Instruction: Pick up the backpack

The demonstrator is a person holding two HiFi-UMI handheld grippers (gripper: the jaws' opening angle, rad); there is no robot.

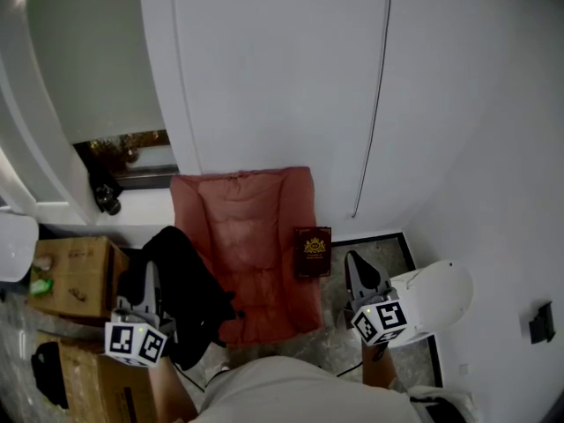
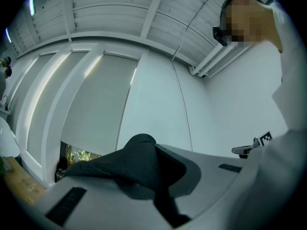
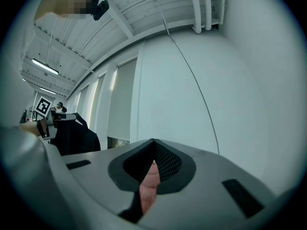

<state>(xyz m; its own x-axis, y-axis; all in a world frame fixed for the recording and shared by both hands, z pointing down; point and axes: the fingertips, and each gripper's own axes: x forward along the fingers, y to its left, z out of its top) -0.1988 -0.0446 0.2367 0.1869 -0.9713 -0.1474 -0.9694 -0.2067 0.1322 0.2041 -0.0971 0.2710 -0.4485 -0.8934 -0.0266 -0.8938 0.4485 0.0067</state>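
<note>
The black backpack hangs at the lower left of the head view, in front of a pink cushioned floor chair. My left gripper is shut on the bag's top; in the left gripper view black fabric is bunched between the closed jaws and drapes over them. My right gripper hovers at the right, apart from the bag, shut with nothing in it. In the right gripper view its jaw tips meet, and the backpack shows at the far left.
A dark brown box with a gold emblem leans against the chair's right side. Cardboard boxes stand at the left, below a low window ledge. White walls close in behind and to the right. A cable runs down the wall.
</note>
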